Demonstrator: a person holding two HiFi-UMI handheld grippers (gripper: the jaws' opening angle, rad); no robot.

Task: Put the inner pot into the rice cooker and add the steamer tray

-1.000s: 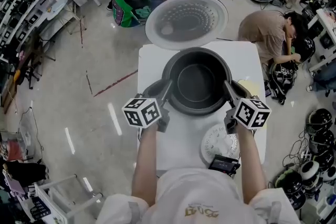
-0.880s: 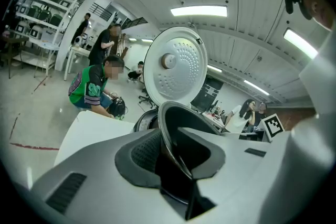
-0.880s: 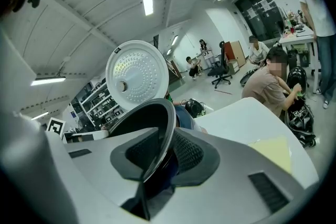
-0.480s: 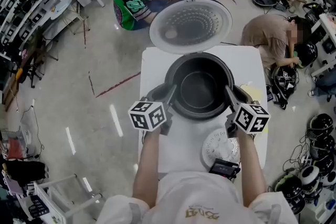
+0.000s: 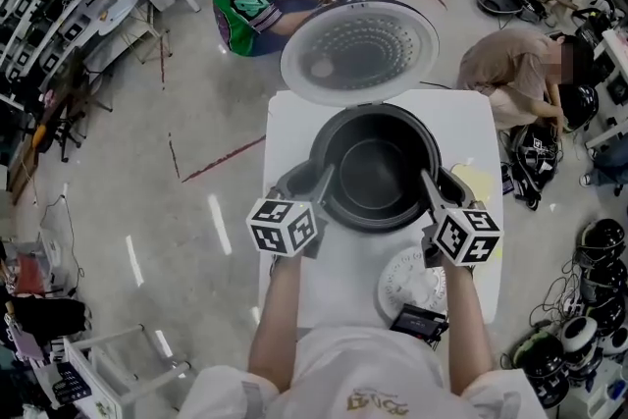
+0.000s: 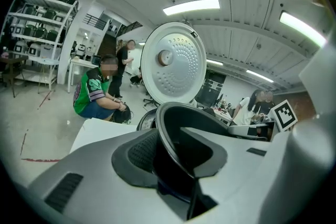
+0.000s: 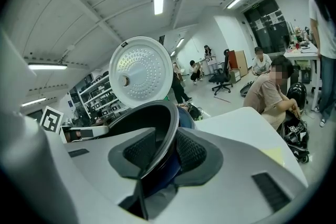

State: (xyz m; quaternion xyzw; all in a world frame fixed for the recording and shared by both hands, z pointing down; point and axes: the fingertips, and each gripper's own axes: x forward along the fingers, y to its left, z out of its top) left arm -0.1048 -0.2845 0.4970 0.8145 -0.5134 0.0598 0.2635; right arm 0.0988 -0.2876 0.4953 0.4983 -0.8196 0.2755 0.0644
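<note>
you're letting go — left gripper (image 5: 322, 180), right gripper (image 5: 428, 183) jaws have just been opening, straddling the inner pot (image 5: 374, 167) rim unclamped; it's sitting in the rice cooker (image 5: 359, 51).

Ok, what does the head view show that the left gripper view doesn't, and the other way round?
Only the head view: the white steamer tray lying on the table on the person's right, with a black device next to it. Only the left gripper view: close up, the rim of the inner pot standing between the jaws of the left gripper, which have just been opening. Both: the pot set in the rice cooker, the raised lid and the right gripper at the rim's far side.
</note>
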